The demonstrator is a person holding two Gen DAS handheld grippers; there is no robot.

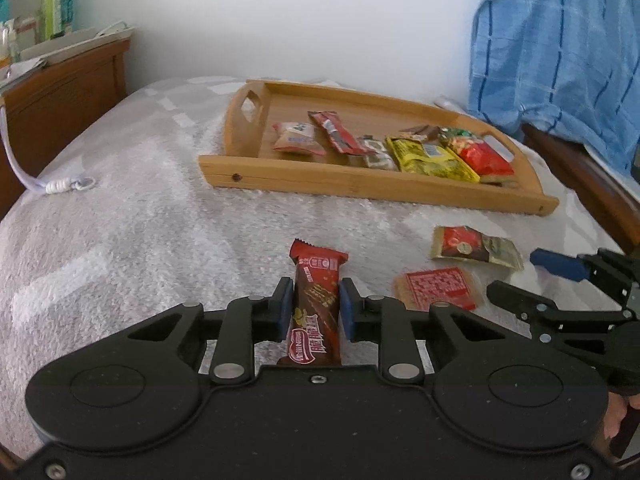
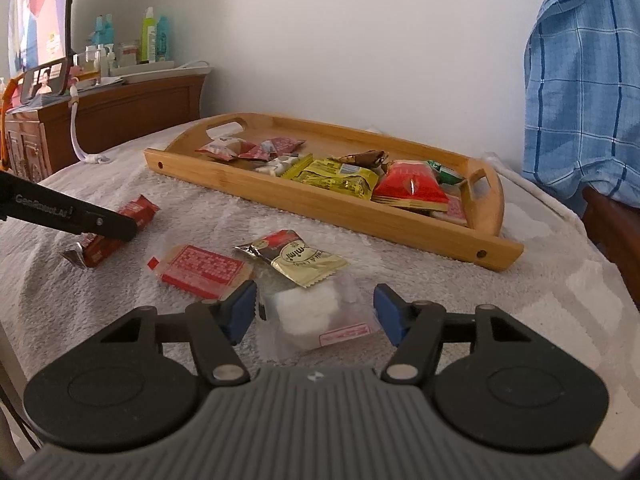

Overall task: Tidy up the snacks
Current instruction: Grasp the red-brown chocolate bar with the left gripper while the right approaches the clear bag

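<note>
My left gripper (image 1: 313, 302) is shut on a red-brown wafer bar (image 1: 316, 304), low over the grey blanket; the bar also shows in the right wrist view (image 2: 116, 232). My right gripper (image 2: 316, 312) is open, its jaws on either side of a clear packet with white contents (image 2: 316, 316) lying on the blanket. A flat red square packet (image 2: 204, 270) and a red-and-yellow sachet (image 2: 296, 260) lie just beyond it. A wooden tray (image 2: 400, 232) farther back holds several snack packets, among them a yellow one (image 2: 336, 176) and a red one (image 2: 412, 188).
A wooden headboard (image 2: 132, 120) with bottles and a screen stands at the back left. A blue checked cloth (image 2: 588, 92) hangs at the right over a dark wooden rail. A white cord (image 1: 60, 186) lies on the blanket at the left.
</note>
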